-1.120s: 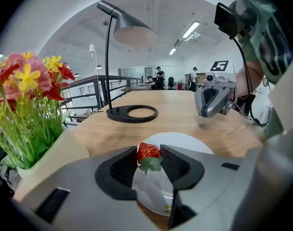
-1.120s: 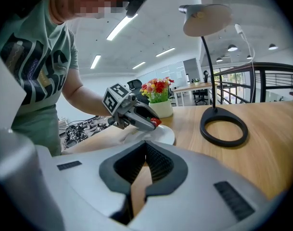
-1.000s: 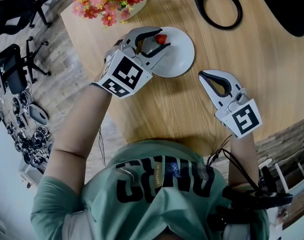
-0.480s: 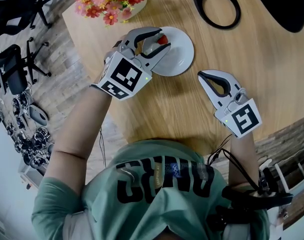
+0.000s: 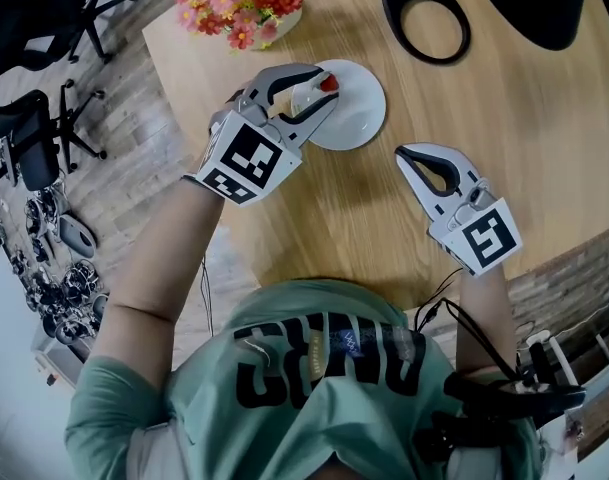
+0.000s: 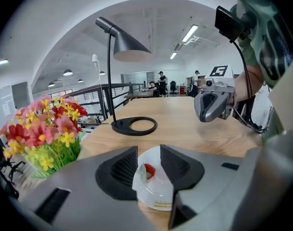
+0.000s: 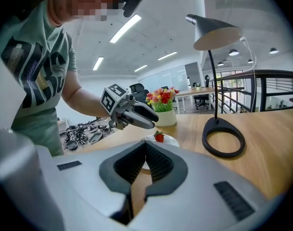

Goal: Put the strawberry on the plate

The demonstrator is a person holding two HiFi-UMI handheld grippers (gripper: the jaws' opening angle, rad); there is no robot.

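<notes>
You're in an open-plan office, wooden desk (image 5: 364, 208) before you, rolling chairs (image 5: 24, 133) on the floor beside it, strip ceiling lights (image 6: 190, 33) overhead, people (image 6: 161, 81) standing far behind.

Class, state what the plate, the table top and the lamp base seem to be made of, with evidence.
Plate: probably glazed ceramic; it is white and glossy, with reflections.
Table top: wood or wood-look laminate; it shows pale grain lines and a matt finish.
Lamp base: likely painted metal; it is a thin, flat ring, smooth and uniformly black.
</notes>
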